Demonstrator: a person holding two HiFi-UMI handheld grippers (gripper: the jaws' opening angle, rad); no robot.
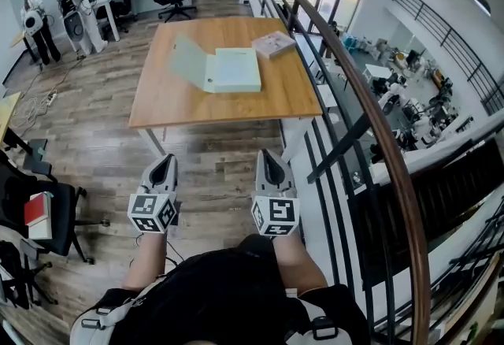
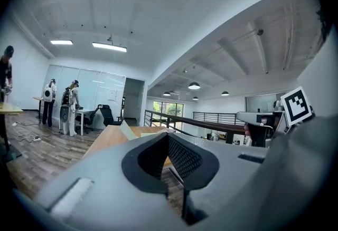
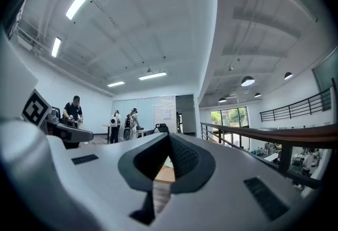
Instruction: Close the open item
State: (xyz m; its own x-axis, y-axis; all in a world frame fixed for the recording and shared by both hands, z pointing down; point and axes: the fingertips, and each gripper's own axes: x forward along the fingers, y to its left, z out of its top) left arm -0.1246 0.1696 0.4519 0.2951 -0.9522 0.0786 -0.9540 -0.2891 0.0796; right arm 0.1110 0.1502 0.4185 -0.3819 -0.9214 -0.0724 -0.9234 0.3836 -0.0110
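Left claw (image 1: 163,166) and right claw (image 1: 270,162) are each pressed together, empty, and pointing level over the wooden floor (image 1: 213,154). The open item (image 1: 232,70) lies at 12 o'clock on the tabletop (image 1: 169,103), well apart from both claws, with its cover raised toward 10 o'clock. Closing is not begun; the approach and fold-down are left. The railing (image 1: 370,111) bounds 3 o'clock, and the path toward 12 o'clock appears open.

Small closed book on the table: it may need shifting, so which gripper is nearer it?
Right. The right gripper sits short of the table, nearly in line with the small closed book; the left gripper is just as far back but off to its left.
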